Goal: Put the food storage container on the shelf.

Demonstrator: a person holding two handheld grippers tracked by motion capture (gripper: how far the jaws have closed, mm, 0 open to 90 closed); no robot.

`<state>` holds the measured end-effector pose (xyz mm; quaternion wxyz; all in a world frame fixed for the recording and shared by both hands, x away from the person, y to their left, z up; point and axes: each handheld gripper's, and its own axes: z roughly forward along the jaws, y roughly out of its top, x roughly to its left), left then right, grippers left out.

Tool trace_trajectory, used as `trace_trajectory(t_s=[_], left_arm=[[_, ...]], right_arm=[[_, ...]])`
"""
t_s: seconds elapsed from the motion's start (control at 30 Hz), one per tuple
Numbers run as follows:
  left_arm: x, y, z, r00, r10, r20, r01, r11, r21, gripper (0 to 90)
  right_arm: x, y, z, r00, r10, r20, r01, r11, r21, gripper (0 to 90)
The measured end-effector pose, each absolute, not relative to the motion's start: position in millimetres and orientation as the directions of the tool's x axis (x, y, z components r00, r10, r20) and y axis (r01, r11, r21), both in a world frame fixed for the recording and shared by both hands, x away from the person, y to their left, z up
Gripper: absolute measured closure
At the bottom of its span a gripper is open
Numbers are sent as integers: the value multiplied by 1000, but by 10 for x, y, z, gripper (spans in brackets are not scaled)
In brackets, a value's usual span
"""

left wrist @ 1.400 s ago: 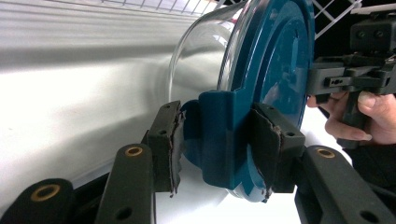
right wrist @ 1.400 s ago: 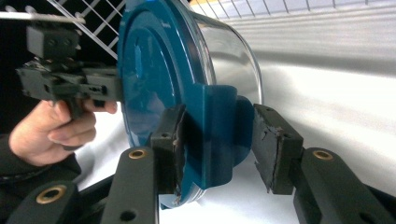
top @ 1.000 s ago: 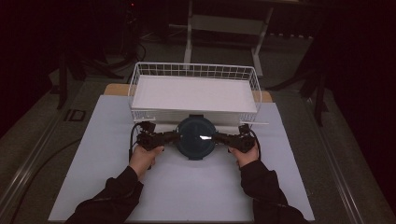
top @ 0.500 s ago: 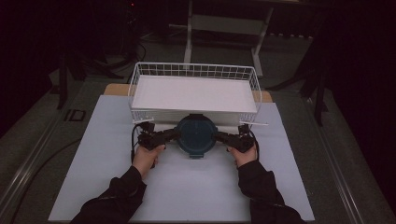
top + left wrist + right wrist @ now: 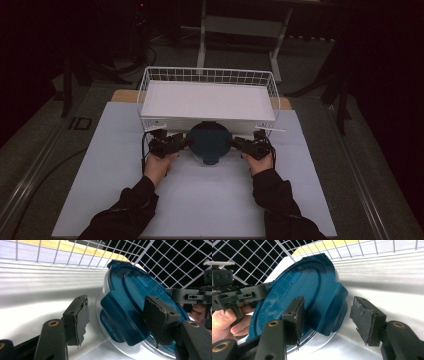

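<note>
A round container with a glossy blue lid sits at the near edge of the white wire basket. The left gripper and right gripper both have their jaws apart around the lid's thick side tabs, their rough black pads not touching them.

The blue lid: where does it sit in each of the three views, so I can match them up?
High view: the blue lid sits centre, between the left gripper and the right gripper, against the near side of the white wire basket.
Left gripper view: right of centre, its latch tab between the jaws.
Right gripper view: left of centre.
Shared landmark: the basket's wire grid.
</note>
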<state>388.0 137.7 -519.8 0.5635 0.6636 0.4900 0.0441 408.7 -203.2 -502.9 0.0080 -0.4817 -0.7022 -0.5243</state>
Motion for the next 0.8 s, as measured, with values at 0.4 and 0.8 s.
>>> trace_trajectory(t_s=[0.4,0.8], left_arm=[[3814,1389,-5152,560,699,-444,565,70,822,223],[3471,1477,-4968,636,645,-424,548,9,837,14]], right_arm=[[4045,-2015,-4993,-536,676,505,680,-8,733,437],[3762,-2043,-4840,-585,661,470,646,29,763,434]])
